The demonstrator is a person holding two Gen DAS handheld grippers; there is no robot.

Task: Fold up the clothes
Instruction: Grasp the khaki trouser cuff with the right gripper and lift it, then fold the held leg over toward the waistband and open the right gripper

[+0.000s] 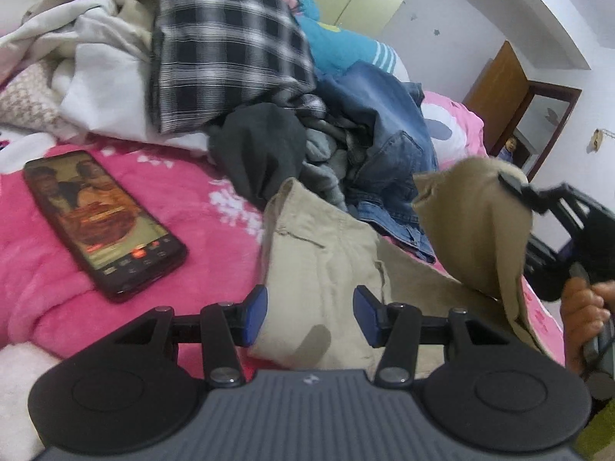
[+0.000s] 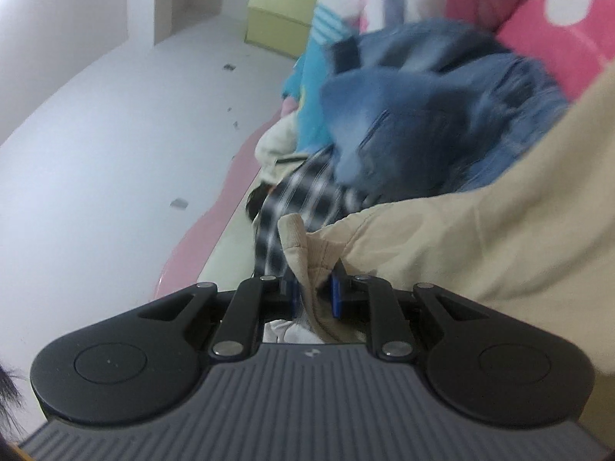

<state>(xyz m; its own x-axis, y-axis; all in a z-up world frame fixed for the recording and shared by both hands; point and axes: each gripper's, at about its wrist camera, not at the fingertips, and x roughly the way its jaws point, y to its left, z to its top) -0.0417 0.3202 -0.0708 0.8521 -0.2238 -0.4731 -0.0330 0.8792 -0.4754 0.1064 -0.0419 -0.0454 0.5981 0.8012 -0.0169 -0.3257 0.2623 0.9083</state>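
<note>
- Right tool (image 2: 313, 294), blue-padded and black-armed, is pinching a bunched edge of the beige cotton garment (image 1: 330, 265), probably trousers; in the left wrist view that edge hangs lifted, to the right of the part lying flat.
- Left tool (image 1: 310, 315) stands spread with nothing between its pads, hovering just over the near end of the beige garment where it lies on the pink fleece bedspread (image 1: 215, 207).
- The garment sits at the front of the bed, just before the heap: blue denim jeans (image 1: 384, 142), a dark grey knit piece (image 1: 261, 146) and a black-and-white checked cloth (image 1: 226, 53) lie behind it.
- To do this fold well, I judge the lifted edge should be carried across and laid onto the flat half with edges matched, while the left tool pins or takes the near end so the cloth does not slide.
- Keep the swinging cloth from catching the jeans right behind it, and off the black smartphone (image 1: 103, 223) well to the garment's left.
- Writing: the phone's lit screen shows a picture with small text too blurred to read; a faint logo on each tool's grey housing is not legible.
</note>
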